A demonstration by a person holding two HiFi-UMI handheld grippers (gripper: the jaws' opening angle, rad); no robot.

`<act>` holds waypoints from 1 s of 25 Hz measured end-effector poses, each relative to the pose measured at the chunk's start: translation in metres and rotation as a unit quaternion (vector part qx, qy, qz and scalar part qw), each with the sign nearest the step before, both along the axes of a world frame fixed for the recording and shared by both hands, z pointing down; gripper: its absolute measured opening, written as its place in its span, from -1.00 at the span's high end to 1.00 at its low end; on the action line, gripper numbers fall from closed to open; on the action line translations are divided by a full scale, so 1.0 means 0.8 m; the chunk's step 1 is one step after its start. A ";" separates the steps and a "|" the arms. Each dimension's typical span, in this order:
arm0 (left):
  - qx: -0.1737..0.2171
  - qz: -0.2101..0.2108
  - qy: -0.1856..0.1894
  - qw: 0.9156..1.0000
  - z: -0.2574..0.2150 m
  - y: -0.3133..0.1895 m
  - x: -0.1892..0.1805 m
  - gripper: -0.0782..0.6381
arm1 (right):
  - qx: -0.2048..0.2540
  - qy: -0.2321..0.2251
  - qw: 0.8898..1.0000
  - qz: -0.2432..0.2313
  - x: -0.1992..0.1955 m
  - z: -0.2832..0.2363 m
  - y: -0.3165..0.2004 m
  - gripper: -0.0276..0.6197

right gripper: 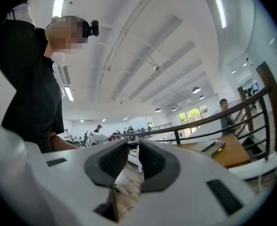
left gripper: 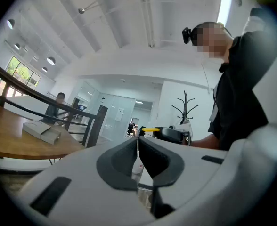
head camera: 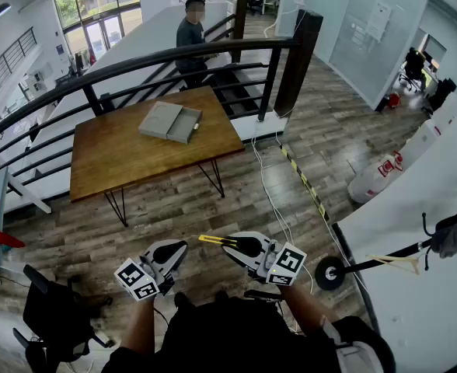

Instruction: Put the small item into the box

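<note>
A grey box (head camera: pixel 170 123) with its drawer pulled partly out lies on the wooden table (head camera: pixel 120 162), far ahead of me. It also shows as the box (left gripper: pixel 43 130) and the box (right gripper: pixel 214 147) in the gripper views. Both grippers are held close to my body, well short of the table. My right gripper (head camera: pixel 227 243) is shut on a small yellow stick-like item (head camera: pixel 210 240), which pokes out leftwards; the item (left gripper: pixel 150 129) shows from the left gripper view too. My left gripper (head camera: pixel 178 249) has its jaws together with nothing between them.
A black railing (head camera: pixel 174 57) runs behind the table, and a person (head camera: pixel 190 33) stands beyond it. A black chair (head camera: pixel 54 313) is at my lower left. Cables (head camera: pixel 271 200) trail over the wooden floor. A white partition (head camera: pixel 423 231) stands at the right.
</note>
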State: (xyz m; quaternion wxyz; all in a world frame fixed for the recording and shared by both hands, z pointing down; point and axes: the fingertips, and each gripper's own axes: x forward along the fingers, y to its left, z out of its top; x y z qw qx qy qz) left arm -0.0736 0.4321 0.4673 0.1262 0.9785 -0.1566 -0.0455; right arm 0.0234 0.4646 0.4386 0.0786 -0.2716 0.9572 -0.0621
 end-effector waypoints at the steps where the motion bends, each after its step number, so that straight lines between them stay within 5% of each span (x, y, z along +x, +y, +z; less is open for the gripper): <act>1: 0.002 0.005 0.002 1.000 -0.003 0.000 0.002 0.71 | 0.001 0.000 1.000 0.004 0.002 -0.001 -0.001 0.68; 25: -0.017 -0.009 -0.002 1.000 0.006 0.024 0.020 0.71 | -0.008 -0.031 0.999 0.041 0.057 0.008 -0.015 0.68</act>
